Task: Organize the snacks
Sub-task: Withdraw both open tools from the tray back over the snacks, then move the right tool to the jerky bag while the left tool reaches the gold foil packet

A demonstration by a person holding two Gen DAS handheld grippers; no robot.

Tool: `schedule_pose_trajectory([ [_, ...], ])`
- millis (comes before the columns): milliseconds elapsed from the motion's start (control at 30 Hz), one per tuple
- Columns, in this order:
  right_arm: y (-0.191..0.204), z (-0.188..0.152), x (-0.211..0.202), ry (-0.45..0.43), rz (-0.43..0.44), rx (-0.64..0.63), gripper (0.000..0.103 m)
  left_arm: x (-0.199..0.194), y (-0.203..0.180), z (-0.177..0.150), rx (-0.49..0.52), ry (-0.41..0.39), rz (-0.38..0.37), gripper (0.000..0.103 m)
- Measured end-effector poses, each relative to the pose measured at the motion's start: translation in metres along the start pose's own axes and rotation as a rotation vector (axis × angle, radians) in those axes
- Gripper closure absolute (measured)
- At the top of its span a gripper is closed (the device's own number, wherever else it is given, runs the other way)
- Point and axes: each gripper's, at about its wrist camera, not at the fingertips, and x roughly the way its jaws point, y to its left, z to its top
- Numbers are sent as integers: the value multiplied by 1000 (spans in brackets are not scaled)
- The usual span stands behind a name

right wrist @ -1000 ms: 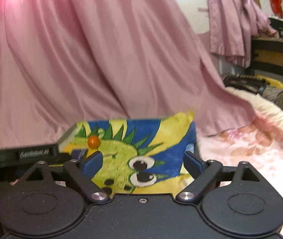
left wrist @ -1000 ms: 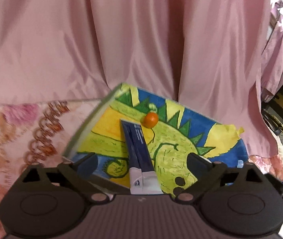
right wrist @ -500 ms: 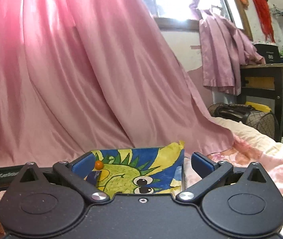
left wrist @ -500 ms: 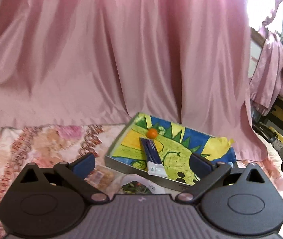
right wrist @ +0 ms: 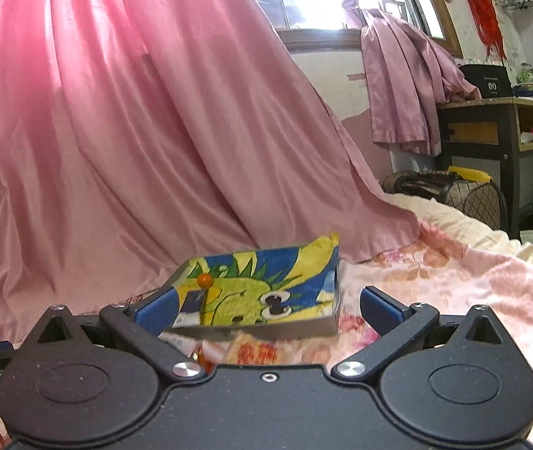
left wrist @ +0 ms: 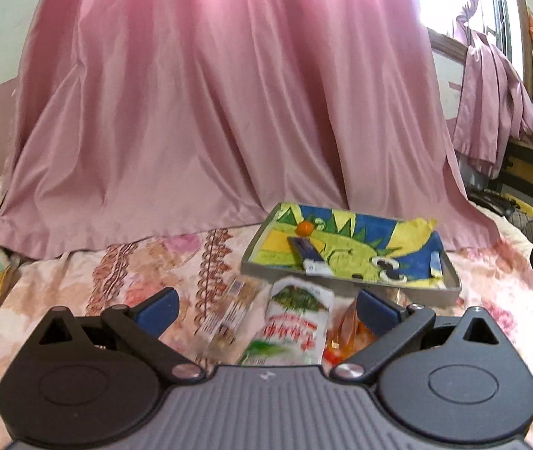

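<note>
With the tray (left wrist: 349,287) resting on the flowered bedspread (left wrist: 135,262) and already holding a dark blue packet (left wrist: 305,253) and a small orange sweet (left wrist: 304,228), the task is judged partly done. Three items remain outside, just in front of the tray: a green-and-white packet (left wrist: 296,322), a clear striped packet (left wrist: 228,311) and an orange wrapped snack (left wrist: 349,333). Both the left hand-held gripper (left wrist: 266,305) and the right hand-held gripper (right wrist: 266,305) stand wide apart and hold nothing.

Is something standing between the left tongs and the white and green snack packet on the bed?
Nothing visible does. The left tongs are open and empty, and the white and green packet lies on the bedspread just ahead of them, uncovered, with other packets beside it.
</note>
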Motion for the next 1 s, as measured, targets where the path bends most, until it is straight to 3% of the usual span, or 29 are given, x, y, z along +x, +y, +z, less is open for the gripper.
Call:
schedule_pose_trajectory([
  [400, 14, -36, -18, 172, -40, -3, 1, -28, 11, -28, -12, 95, 49, 0],
  [600, 26, -47, -21, 205, -54, -70, 1, -28, 12, -34, -16, 160, 70, 0],
  [1000, 30, -53, -11, 271, -84, -97, 1, -11, 6, -40, 11, 280, 26, 0],
])
